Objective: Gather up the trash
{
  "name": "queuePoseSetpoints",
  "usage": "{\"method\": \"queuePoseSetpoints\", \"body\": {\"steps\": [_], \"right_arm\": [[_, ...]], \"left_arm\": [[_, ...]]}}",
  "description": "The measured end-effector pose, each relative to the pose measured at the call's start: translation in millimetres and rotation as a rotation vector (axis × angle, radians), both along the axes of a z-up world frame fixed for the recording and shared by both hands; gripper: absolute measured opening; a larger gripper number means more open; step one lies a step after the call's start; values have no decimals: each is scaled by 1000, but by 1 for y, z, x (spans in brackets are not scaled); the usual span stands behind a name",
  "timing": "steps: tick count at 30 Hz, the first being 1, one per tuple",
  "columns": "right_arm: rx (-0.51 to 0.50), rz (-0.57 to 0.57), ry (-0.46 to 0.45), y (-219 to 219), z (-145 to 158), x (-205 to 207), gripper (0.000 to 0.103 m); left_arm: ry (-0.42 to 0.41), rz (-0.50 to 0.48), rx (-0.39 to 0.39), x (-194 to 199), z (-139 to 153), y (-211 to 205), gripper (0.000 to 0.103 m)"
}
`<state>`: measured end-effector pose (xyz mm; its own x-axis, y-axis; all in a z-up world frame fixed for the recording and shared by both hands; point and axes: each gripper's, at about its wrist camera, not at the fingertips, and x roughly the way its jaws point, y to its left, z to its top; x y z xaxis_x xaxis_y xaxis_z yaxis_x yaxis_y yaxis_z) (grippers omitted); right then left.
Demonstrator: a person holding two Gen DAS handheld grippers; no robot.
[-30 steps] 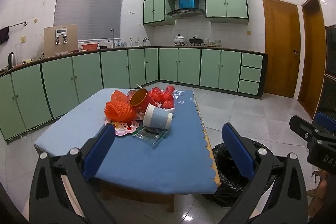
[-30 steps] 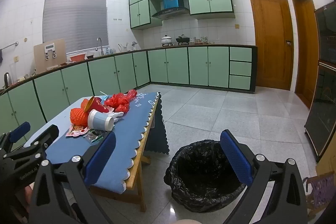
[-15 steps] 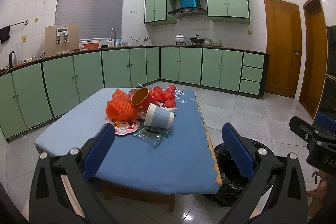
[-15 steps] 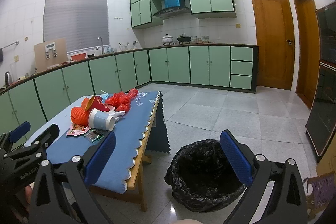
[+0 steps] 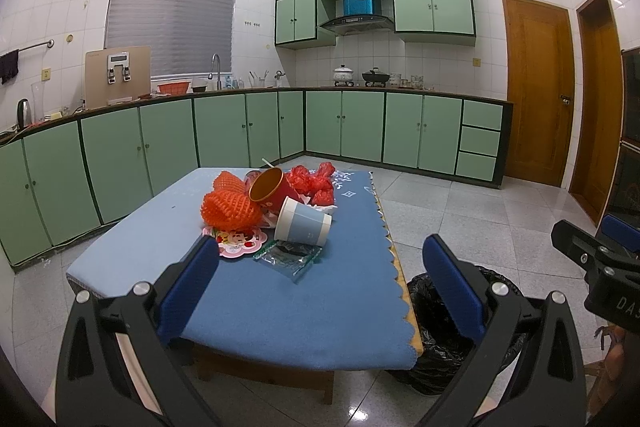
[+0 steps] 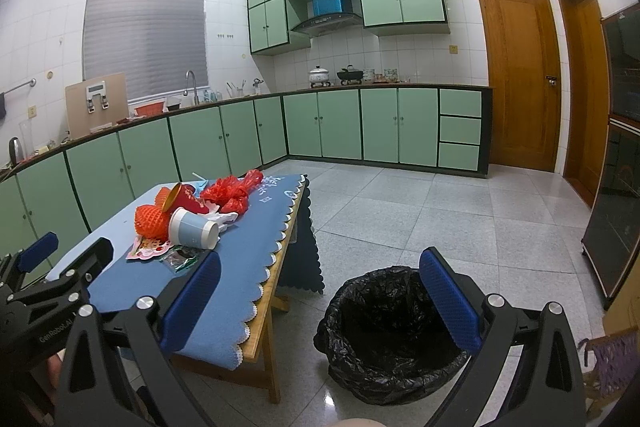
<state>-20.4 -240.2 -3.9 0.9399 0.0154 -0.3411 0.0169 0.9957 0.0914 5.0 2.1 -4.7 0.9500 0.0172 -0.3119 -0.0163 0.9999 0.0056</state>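
A heap of trash lies on the blue-clothed table (image 5: 256, 303): a tipped blue paper cup (image 5: 304, 225), a red cup (image 5: 272, 189), orange foam netting (image 5: 228, 211), red plastic bags (image 5: 314, 181), a pink card (image 5: 240, 241) and a clear wrapper (image 5: 290, 255). My left gripper (image 5: 320, 275) hangs open in front of the table, short of the heap. My right gripper (image 6: 320, 291) is open above the floor beside the black-lined bin (image 6: 390, 331), with the same cup (image 6: 194, 229) and netting (image 6: 150, 221) off to its left.
Green cabinets (image 5: 224, 131) and a counter run along the left and back walls. Wooden doors (image 5: 536, 89) stand at the right. The bin (image 5: 444, 331) sits on the tiled floor right beside the table's right corner. Dark glass-fronted furniture (image 6: 620, 211) stands at the far right.
Both views have shifted only slightly; the grippers stay open and the trash has not moved.
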Motion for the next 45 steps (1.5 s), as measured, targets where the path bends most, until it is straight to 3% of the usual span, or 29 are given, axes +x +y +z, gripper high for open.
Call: {"method": "queuePoseSetpoints", "body": {"steps": [45], "right_arm": [[-1, 2, 0, 2, 1, 1, 97]], "left_arm": [[0, 1, 2, -2, 0, -3, 98]]}}
